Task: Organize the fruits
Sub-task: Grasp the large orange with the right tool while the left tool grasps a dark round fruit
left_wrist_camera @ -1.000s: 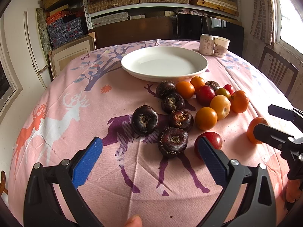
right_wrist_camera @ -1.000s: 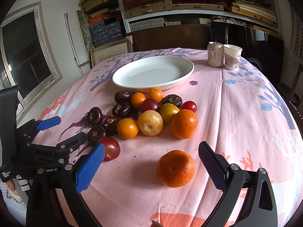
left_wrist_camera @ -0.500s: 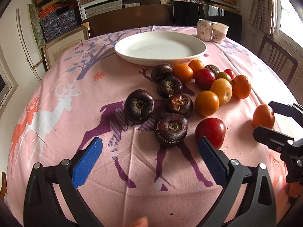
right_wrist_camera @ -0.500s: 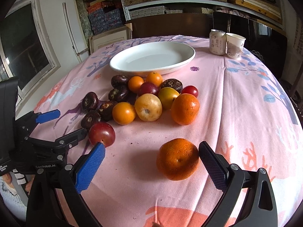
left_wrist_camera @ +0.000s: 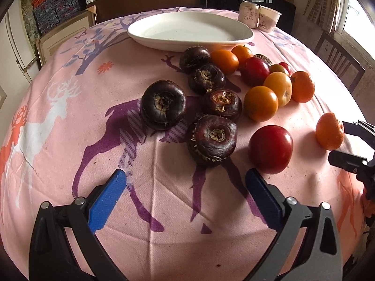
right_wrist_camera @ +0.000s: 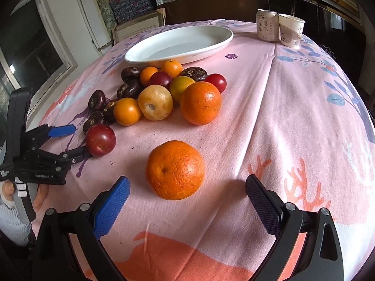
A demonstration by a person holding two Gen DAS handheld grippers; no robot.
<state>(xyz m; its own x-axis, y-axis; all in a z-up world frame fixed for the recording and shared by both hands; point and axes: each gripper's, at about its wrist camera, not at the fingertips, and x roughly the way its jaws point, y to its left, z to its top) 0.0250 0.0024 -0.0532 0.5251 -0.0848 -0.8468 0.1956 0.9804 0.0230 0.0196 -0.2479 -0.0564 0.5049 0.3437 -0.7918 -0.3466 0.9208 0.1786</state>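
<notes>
A heap of fruit lies on the pink tablecloth before an empty white plate (left_wrist_camera: 189,31) (right_wrist_camera: 180,43): several dark water chestnuts, small oranges, red plums. My left gripper (left_wrist_camera: 187,187) is open and empty, just short of the nearest chestnut (left_wrist_camera: 212,138) and a red plum (left_wrist_camera: 270,148). My right gripper (right_wrist_camera: 187,192) is open with a lone orange (right_wrist_camera: 174,169) (left_wrist_camera: 329,134) just ahead of its fingertips, not touched. The left gripper also shows in the right wrist view (right_wrist_camera: 68,140), beside the red plum (right_wrist_camera: 100,139). The right gripper shows in the left wrist view (left_wrist_camera: 346,142).
A can (right_wrist_camera: 266,24) and a paper cup (right_wrist_camera: 291,30) stand behind the plate at the far right. A wooden chair (left_wrist_camera: 339,63) is at the table's right side. Shelves with boxes fill the back wall. The round table's edge drops away on all sides.
Both grippers have moved forward and lower toward the fruit. The chestnut and plum loom larger for the left, the lone orange for the right. Both stay open; no fruit has moved.
</notes>
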